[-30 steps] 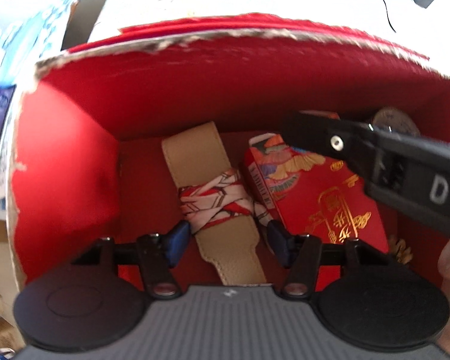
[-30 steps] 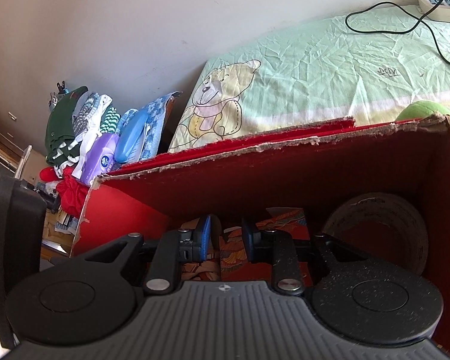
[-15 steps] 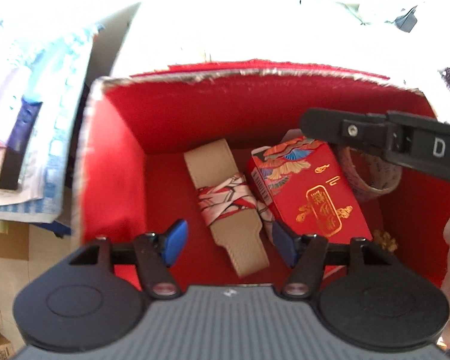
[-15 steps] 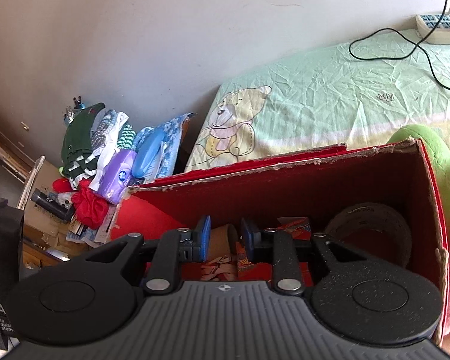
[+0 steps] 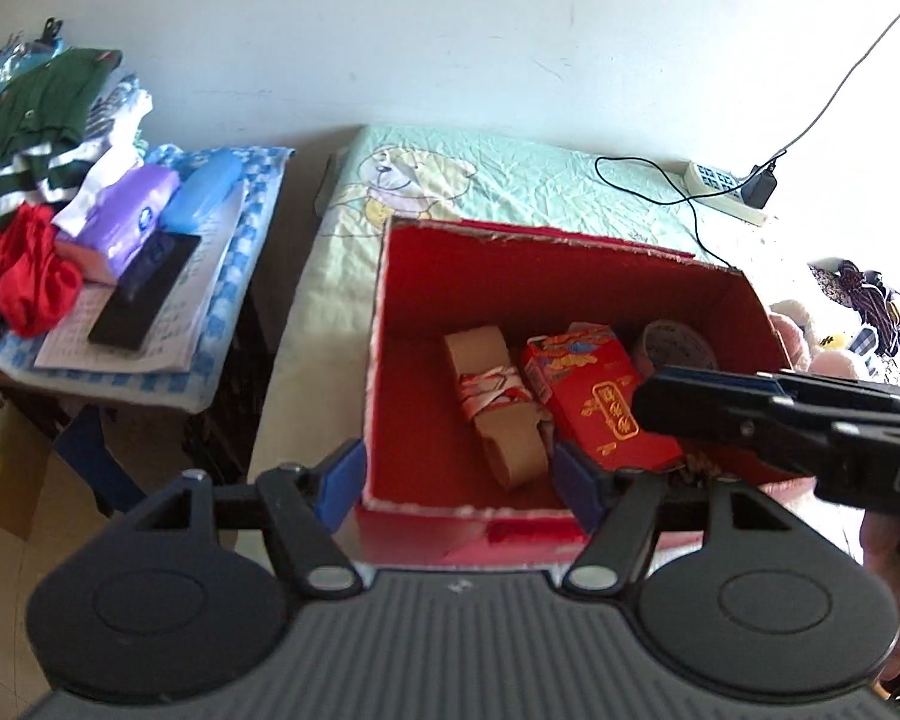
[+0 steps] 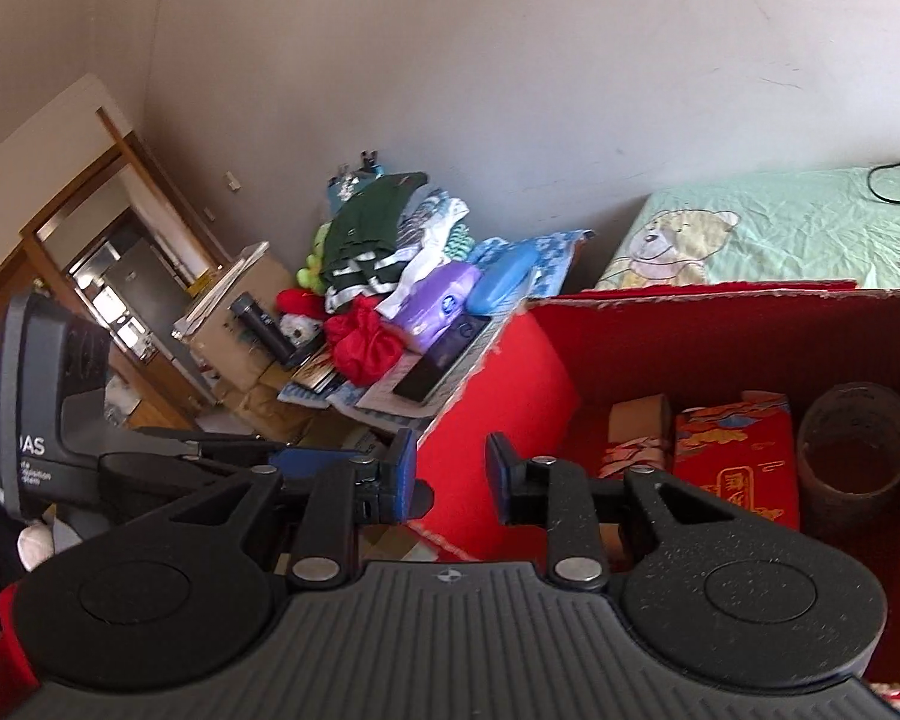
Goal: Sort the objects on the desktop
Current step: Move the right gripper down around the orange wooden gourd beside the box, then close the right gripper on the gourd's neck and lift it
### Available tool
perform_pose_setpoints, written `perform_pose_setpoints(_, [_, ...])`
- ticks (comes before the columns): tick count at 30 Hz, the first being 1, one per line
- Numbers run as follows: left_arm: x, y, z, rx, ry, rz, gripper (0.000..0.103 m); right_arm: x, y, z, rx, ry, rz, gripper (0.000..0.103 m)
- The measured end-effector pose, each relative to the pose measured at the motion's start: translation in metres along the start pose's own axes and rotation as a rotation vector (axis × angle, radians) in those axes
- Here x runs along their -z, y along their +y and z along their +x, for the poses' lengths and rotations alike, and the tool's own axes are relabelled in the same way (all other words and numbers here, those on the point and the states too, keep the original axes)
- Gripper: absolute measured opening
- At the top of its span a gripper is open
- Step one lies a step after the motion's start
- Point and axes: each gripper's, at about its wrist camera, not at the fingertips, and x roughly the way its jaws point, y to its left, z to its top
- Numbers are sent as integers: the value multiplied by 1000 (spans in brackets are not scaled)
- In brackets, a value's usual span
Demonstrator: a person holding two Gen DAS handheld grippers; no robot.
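"DA" on right hand-held gripper (image 5: 648, 402).

Daylight entered from the right, overexposing the left view's right edge; the red box (image 5: 570, 276) interior lay shadowed. Fisheye curvature bent both frames; edges were soft.

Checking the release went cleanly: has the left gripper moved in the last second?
Yes. The left gripper has pulled up and back out of the red box; its open fingers were down beside the tan strap and now sit at the box's near rim.
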Motion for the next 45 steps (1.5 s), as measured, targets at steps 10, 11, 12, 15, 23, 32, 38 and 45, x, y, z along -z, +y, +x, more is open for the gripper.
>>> perform_pose_setpoints(10, [52,18,14,-5,95,-42,71,53,8,23,-50,247,-19,29])
perform_pose_setpoints(11, [58,19,20,1,116,-49,71,57,5,26,-42,269,3,30])
perform_pose_setpoints(12, [63,19,25,4,136,-51,71,60,0,28,-36,286,32,33])
perform_pose_setpoints(15, [74,19,39,9,188,-57,71,66,-16,35,-17,314,146,37])
perform_pose_setpoints(23, [84,18,65,14,250,-99,65,81,-26,56,0,369,257,38])
perform_pose_setpoints(32, [90,11,83,20,298,-81,49,92,-34,78,-32,412,333,42])
perform_pose_setpoints(38, [94,18,88,20,313,-111,44,93,-30,88,-42,429,320,42])
perform_pose_setpoints(45, [95,18,89,22,303,-107,43,96,-29,89,-21,422,296,48])
